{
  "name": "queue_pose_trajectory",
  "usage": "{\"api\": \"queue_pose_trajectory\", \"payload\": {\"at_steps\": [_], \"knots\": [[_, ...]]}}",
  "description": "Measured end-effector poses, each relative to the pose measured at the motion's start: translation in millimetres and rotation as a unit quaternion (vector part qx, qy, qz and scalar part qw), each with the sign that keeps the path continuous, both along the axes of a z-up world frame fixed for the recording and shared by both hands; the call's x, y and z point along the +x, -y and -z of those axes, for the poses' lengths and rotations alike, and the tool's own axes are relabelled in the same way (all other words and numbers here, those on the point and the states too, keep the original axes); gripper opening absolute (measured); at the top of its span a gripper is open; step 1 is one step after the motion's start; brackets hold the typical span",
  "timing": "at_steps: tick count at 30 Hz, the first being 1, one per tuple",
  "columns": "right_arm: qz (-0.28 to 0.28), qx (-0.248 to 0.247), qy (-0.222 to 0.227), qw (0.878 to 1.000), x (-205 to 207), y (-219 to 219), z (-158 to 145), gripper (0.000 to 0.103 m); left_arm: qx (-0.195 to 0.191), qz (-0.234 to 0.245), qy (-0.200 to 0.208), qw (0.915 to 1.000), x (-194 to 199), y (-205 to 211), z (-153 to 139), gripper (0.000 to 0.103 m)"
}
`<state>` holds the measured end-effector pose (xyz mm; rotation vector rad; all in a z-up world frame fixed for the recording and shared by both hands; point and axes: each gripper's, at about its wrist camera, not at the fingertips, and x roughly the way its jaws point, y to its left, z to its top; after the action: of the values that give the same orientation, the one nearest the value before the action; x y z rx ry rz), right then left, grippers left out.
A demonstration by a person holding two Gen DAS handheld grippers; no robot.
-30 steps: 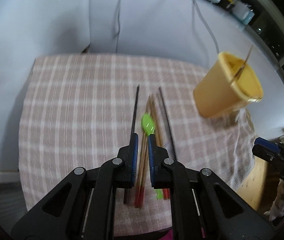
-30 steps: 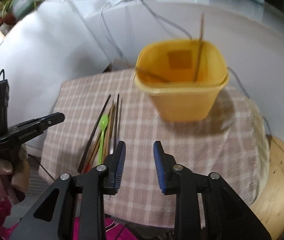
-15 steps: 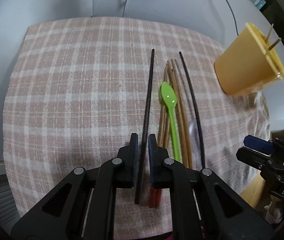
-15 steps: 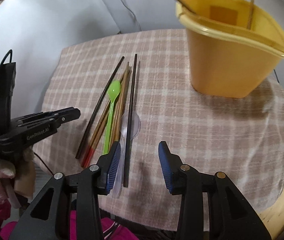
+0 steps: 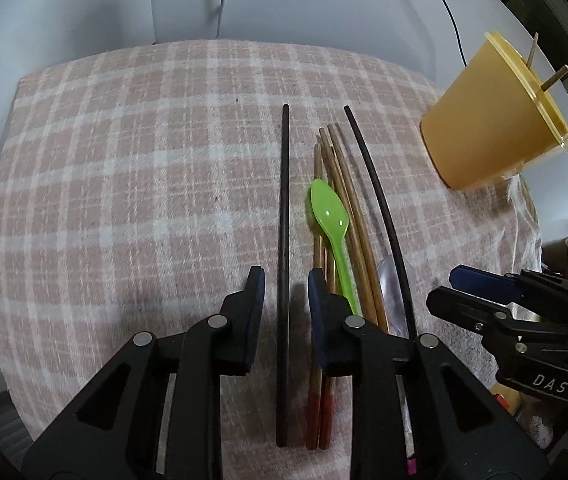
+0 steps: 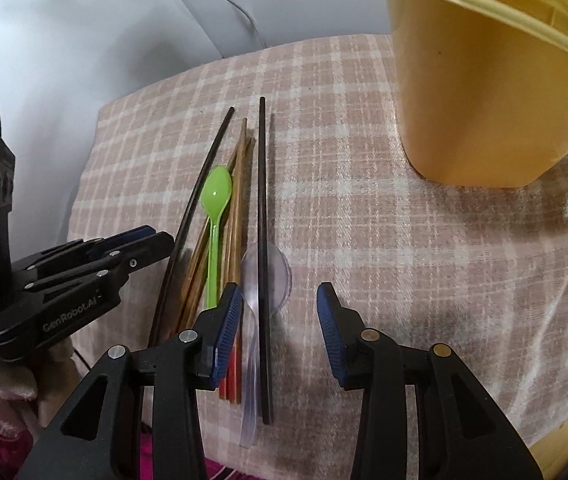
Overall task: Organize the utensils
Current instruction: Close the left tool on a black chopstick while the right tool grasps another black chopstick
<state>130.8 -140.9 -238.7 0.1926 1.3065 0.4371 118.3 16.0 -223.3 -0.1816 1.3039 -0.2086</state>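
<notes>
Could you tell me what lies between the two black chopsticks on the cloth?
In the left wrist view, the green spoon and the wooden chopsticks lie between the left black chopstick and the right black chopstick.

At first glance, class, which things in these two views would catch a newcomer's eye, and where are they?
The yellow bin stands at the far right of the checked cloth, sticks poking from it. The green spoon lies among wooden chopsticks mid-cloth. The open left gripper straddles one black chopstick; the open right gripper frames the other black chopstick.
</notes>
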Motion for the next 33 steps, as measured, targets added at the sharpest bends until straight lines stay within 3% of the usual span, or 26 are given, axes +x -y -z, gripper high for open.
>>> {"api": "queue_pose_trajectory", "payload": {"at_steps": [10,17,33], "knots": [[0.008,0.000,0.002,1.000,15.5,-8.1,2.8,0.037,-0.004,0.020,-0.003,0.9998,23.4,1.6,7.9,0.021],[0.001,-0.019,0.008,1.000,24.3,-18.9,4.5,0.036,0.003,0.029,-0.016,0.9994,49.4,13.0,18.7,0.011],[-0.018,-0.057,0.004,0.998,42.3,-48.0,15.8,0.027,-0.006,0.016,-0.031,0.9994,86.9,11.8,52.0,0.005]]}}
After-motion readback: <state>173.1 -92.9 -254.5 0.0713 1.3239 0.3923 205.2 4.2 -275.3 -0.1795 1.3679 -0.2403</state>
